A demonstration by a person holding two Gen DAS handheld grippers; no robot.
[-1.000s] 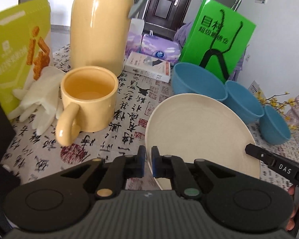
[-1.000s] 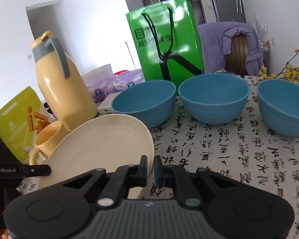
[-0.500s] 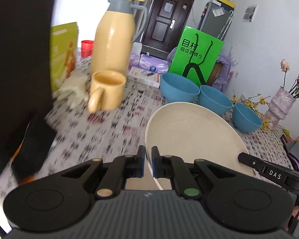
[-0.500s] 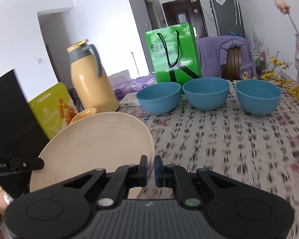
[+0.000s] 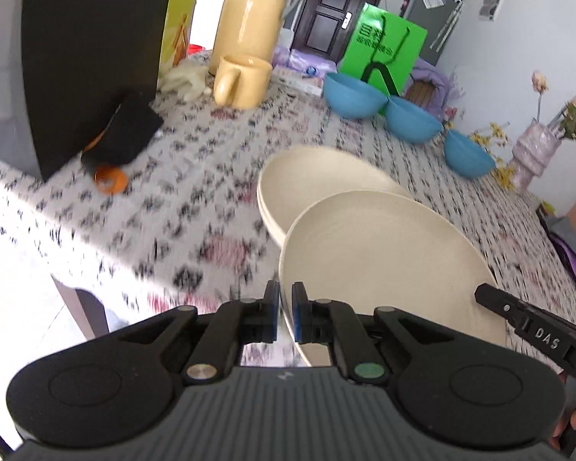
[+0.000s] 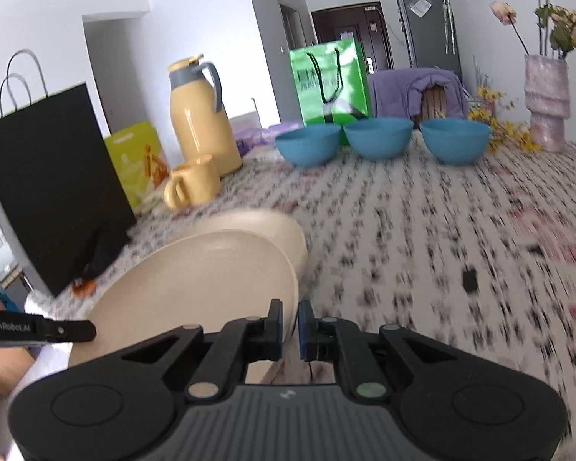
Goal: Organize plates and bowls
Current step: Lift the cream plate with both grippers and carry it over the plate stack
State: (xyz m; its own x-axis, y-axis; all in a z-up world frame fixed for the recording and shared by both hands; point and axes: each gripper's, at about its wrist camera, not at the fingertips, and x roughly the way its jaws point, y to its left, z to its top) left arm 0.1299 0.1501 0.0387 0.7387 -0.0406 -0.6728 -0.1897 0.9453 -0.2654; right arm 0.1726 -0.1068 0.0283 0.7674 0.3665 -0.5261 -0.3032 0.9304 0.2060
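Note:
A cream plate [image 5: 384, 261] hangs tilted just above the table, held at both sides. My left gripper [image 5: 285, 307] is shut on its near left rim. My right gripper [image 6: 290, 322] is shut on the opposite rim of the same plate [image 6: 196, 288]. Under and just beyond it, another cream plate [image 5: 318, 176] lies flat on the tablecloth, also seen as the lower plate [image 6: 272, 226] in the right wrist view. Three blue bowls [image 6: 307, 146] [image 6: 378, 136] [image 6: 455, 140] stand in a row at the far side, apart from each other.
A black paper bag [image 5: 92, 50] stands at the left with an orange item [image 5: 109, 180] at its foot. A yellow thermos [image 6: 201, 119], a yellow mug [image 6: 194, 184] and a green bag [image 6: 328, 84] are farther back. A pink vase [image 6: 547, 103] stands far right. The table edge [image 5: 57, 269] is near left.
Both grippers have drawn back with the plate, away from the mug and bowls toward the near table edge. A second cream plate lying on the table has come into view beneath it.

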